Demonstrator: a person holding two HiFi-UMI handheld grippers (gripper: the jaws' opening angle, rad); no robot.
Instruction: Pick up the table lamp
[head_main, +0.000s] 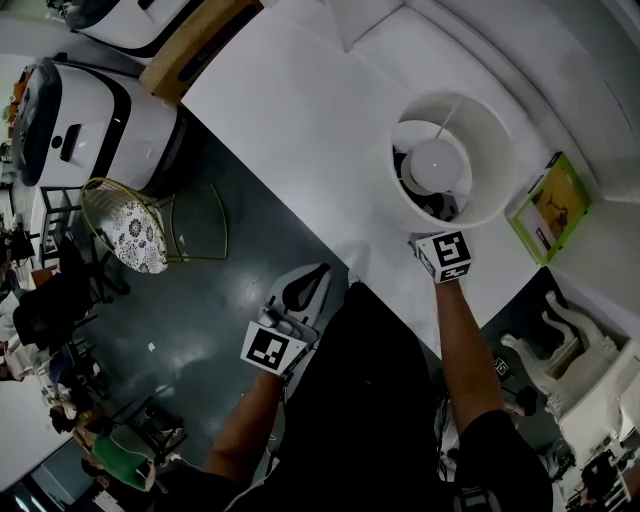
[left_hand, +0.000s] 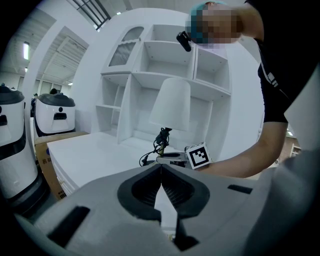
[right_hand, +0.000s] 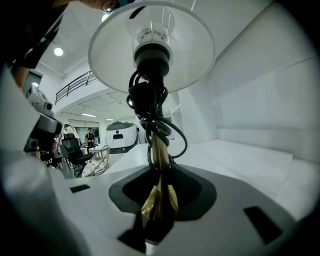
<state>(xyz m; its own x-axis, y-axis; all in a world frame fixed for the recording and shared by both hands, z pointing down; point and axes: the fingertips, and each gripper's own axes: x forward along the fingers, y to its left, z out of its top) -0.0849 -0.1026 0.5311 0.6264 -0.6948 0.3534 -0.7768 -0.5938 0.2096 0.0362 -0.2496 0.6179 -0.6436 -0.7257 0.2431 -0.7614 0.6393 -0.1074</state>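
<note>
The table lamp (head_main: 470, 130) stands on the white table (head_main: 300, 120), seen from above as a round white shade. From the left gripper view its shade (left_hand: 171, 105) rises before the shelves. My right gripper (head_main: 438, 240) reaches under the shade and is shut on the lamp's brass stem (right_hand: 159, 150), which sits between its jaws (right_hand: 159, 210). A black cord (right_hand: 150, 107) is coiled round the stem below the bulb socket. My left gripper (head_main: 312, 278) hangs off the table's near edge, shut (left_hand: 161, 172) with nothing in it, pointing toward the lamp.
A green book (head_main: 548, 207) lies right of the lamp. White shelving (left_hand: 165, 55) backs the table. Left of the table stand a white machine (head_main: 80, 130), a wire chair (head_main: 130, 230) and a cardboard box (head_main: 200, 45). A white ornate chair (head_main: 570, 350) is at lower right.
</note>
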